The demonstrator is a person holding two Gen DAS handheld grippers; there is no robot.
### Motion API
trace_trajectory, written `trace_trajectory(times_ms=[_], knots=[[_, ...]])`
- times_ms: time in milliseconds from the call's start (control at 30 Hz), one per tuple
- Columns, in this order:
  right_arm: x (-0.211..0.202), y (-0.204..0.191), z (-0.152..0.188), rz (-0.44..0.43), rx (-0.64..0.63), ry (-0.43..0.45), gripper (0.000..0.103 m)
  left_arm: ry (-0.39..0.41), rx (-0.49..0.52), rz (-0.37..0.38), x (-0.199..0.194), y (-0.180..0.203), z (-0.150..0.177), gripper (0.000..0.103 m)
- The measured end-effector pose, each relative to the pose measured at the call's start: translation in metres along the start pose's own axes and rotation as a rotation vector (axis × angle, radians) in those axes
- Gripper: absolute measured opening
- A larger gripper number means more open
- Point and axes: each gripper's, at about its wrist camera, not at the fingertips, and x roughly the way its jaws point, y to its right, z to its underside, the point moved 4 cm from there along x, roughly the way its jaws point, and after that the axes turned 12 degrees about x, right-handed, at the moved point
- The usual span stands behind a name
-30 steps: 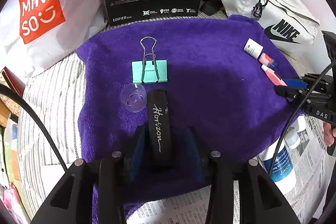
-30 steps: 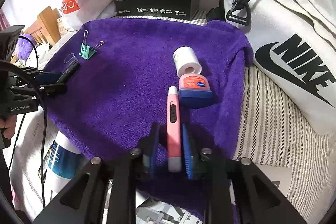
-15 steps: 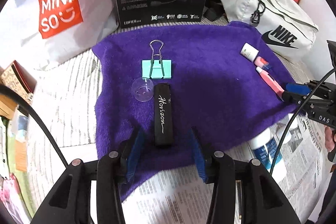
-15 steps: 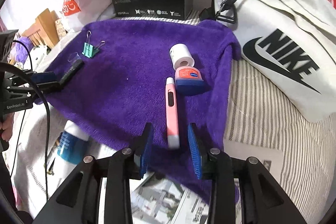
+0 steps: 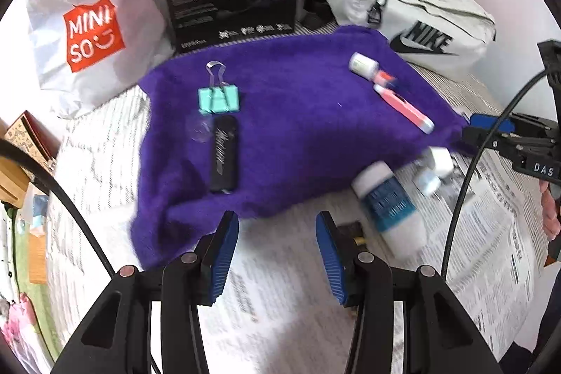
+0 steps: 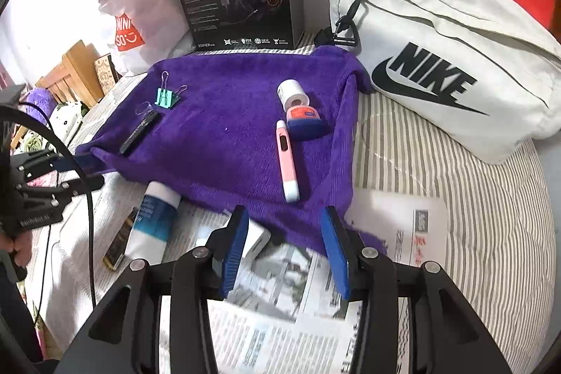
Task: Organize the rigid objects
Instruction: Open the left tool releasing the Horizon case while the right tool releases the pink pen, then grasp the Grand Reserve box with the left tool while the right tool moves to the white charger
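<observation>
Purple towel carries the pink thermometer, long axis running up-frame just above the right gripper, whose empty fingers have just been opening, while the left gripper gapes below the black stick.

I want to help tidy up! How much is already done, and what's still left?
Done: six things lie on the purple towel, the black stick and pink thermometer nearest. In hand: nothing; the left gripper and right gripper are both open and empty, the right's jaws just opening. Left: the white bottle and small bits on the newspaper.
</observation>
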Motion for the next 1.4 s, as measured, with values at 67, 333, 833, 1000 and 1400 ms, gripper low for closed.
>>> trace_trajectory(times_ms=[67,333,833,1000,1400], knots=[[-0.004,0.001,0.007,0.001,0.007,-0.003,0.044,-0.004,-0.006,0.027,0.002,0.01,0.006,0.044],[-0.016,0.006,0.031,-0.006,0.036,-0.019,0.044,-0.027,0.022,0.089,0.013,0.044,0.014,0.044],[-0.02,0.006,0.05,-0.024,0.074,-0.027,0.044,-0.066,0.089,0.038,0.018,0.043,0.033,0.044],[-0.015,0.002,0.051,-0.031,0.07,-0.043,0.044,-0.048,0.126,0.051,0.016,0.05,0.032,0.023],[0.015,-0.025,0.032,-0.062,0.084,-0.047,0.044,-0.06,0.059,0.01,0.013,0.02,0.046,0.023]])
